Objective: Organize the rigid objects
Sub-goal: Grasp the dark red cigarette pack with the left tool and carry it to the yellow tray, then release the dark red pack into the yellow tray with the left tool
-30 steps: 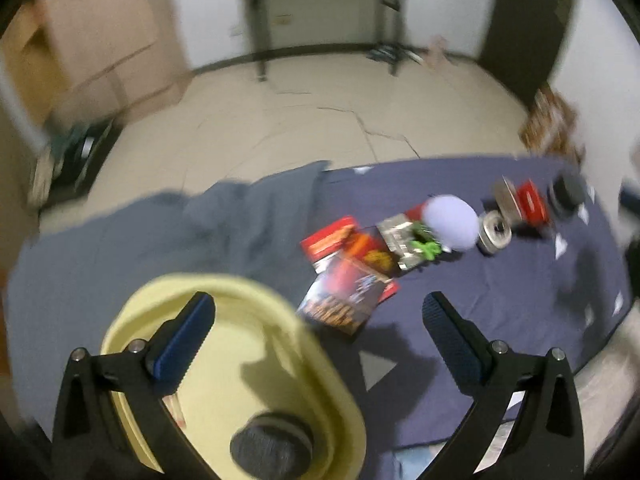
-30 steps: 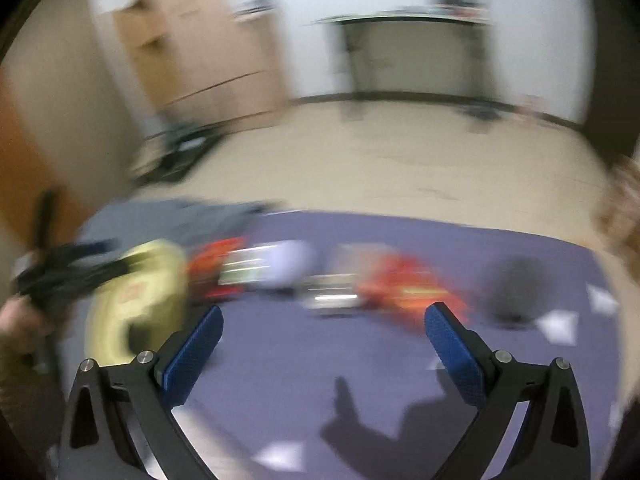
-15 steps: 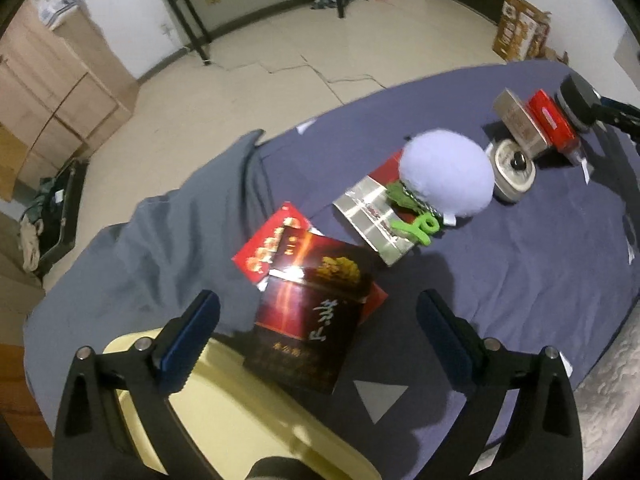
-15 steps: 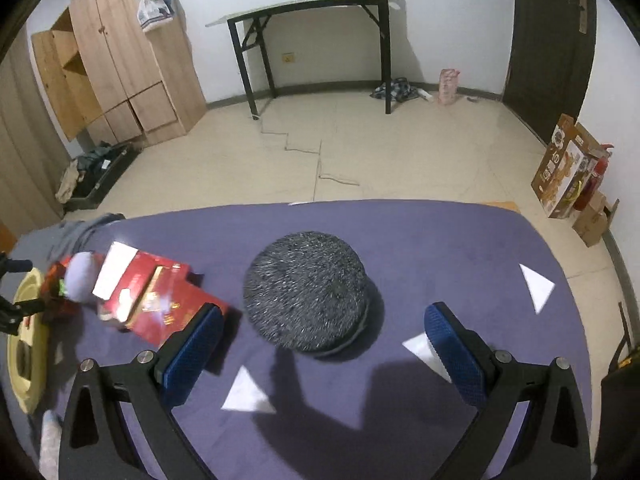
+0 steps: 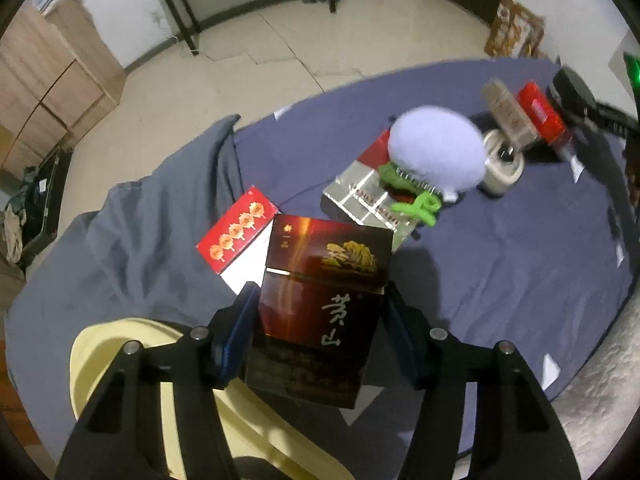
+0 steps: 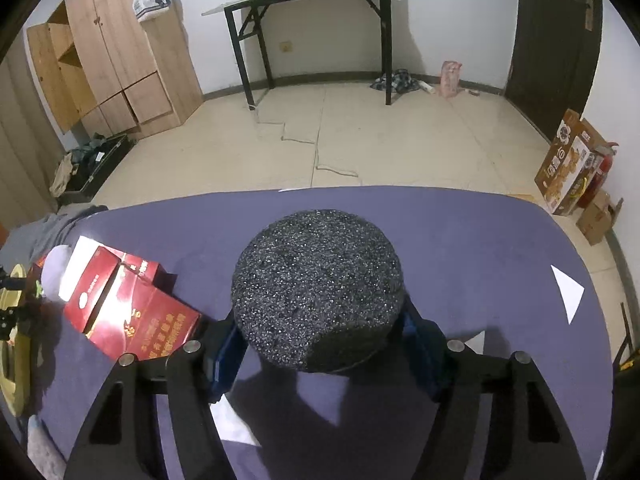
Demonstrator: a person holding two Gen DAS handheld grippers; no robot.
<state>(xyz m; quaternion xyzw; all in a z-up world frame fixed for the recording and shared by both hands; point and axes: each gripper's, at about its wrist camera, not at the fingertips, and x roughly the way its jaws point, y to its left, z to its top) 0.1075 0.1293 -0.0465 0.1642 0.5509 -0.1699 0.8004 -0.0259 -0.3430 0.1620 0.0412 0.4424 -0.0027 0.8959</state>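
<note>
On purple cloth [image 6: 460,240] | left jaws just closed on dark box [image 5: 320,304] | right jaws just closed on speckled puck [image 6: 318,292], cloth beyond bare

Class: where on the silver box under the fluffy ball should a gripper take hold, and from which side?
Probably its two long edges at the bare near end, coming from above. The box lies flat, and the ball and green clip cover its far end.
</note>
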